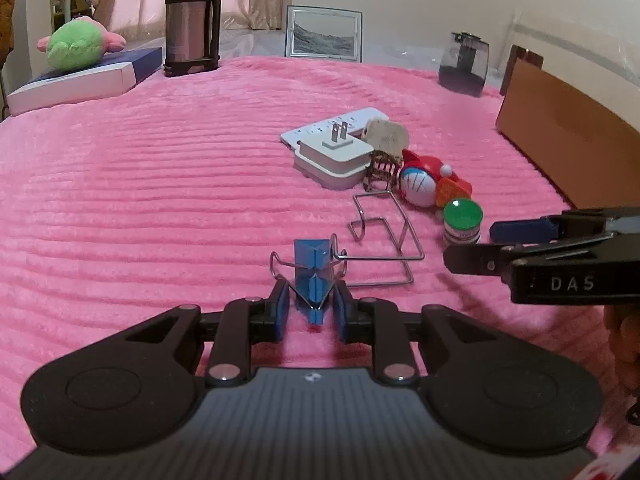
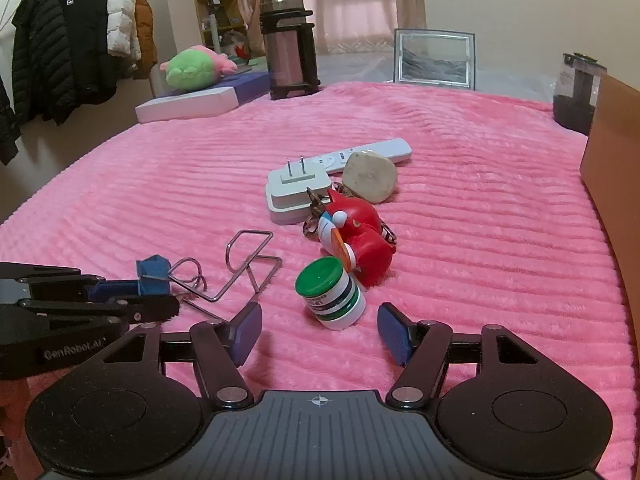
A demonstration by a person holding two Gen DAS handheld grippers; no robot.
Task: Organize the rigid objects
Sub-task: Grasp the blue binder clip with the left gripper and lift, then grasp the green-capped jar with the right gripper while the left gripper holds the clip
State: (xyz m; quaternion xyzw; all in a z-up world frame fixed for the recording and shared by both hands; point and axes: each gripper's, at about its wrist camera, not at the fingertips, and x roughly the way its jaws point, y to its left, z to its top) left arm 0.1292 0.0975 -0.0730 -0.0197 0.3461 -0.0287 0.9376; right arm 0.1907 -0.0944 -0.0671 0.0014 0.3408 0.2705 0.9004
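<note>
A blue binder clip (image 1: pixel 313 276) lies on the pink blanket between the pads of my left gripper (image 1: pixel 310 309); the pads stand just off its sides, not clamped. It also shows in the right wrist view (image 2: pixel 153 276). My right gripper (image 2: pixel 320 330) is open and empty, just in front of a small green-capped jar (image 2: pixel 330 293) that is seen in the left wrist view too (image 1: pixel 462 221). Behind it lie a red and blue toy figure (image 2: pixel 356 236), a white plug adapter (image 2: pixel 294 194), a white remote (image 2: pixel 362 156), a beige stone (image 2: pixel 370 176) and a bent wire stand (image 2: pixel 244 264).
A brown cardboard box (image 1: pixel 560 136) stands at the right edge of the bed. At the back are a steel thermos (image 2: pixel 289 44), a picture frame (image 2: pixel 434 58), a dark jar (image 2: pixel 576 90) and a plush toy (image 2: pixel 192 66) on a flat box (image 2: pixel 200 102).
</note>
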